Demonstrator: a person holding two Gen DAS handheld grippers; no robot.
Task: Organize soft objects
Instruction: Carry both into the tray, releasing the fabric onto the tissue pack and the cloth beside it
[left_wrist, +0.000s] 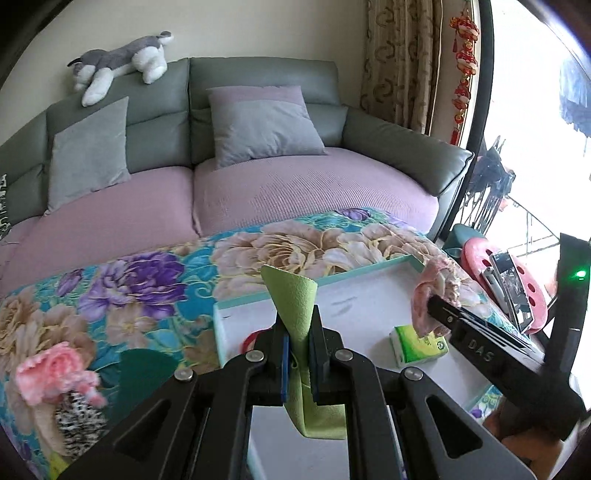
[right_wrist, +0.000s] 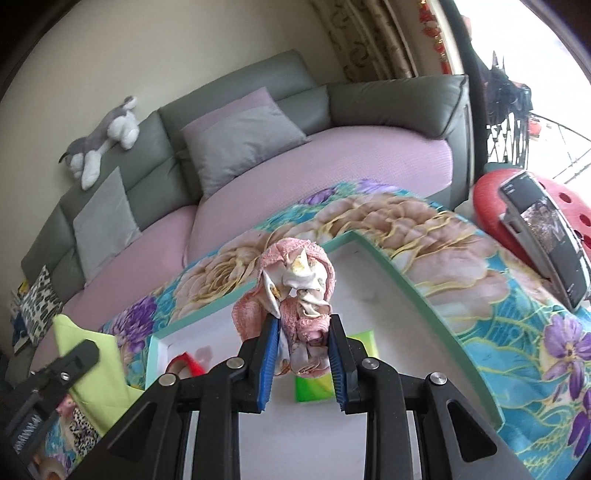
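My left gripper (left_wrist: 300, 334) is clamped shut on a green cloth (left_wrist: 295, 295); the cloth stands up in a cone above the pads and hangs down below them. My right gripper (right_wrist: 303, 332) is closed tight on a bunched pink-and-cream cloth (right_wrist: 295, 280), which bulges up between the blue pads (right_wrist: 267, 354). Both bundles hang over the white tray (right_wrist: 369, 406), a shallow tray with a teal rim that lies on a table covered by a floral blanket (left_wrist: 147, 273).

Items on the tray: a green tissue pack (left_wrist: 419, 345) near its right edge, just below the pink-and-cream cloth in the left wrist view; a red item (right_wrist: 186, 363) at its left edge, partly hidden behind my fingers. On the floral blanket to the left of the tray lie a fluffy pink cloth (left_wrist: 55, 373) and a leopard-print piece (left_wrist: 79, 419), touching each other.

Surroundings: a grey-green sofa (left_wrist: 402, 147) with lilac seat covers runs behind the table. It carries two grey cushions (left_wrist: 258, 125) and, on its backrest top, a plush husky (left_wrist: 122, 61). To the right of the table, a phone (right_wrist: 546, 236) leans on a red perforated stool (right_wrist: 491, 206).

Legible writing: the letters "DAS" on the right gripper's black body, seen from the left wrist. The print on the tissue pack is too small to read.
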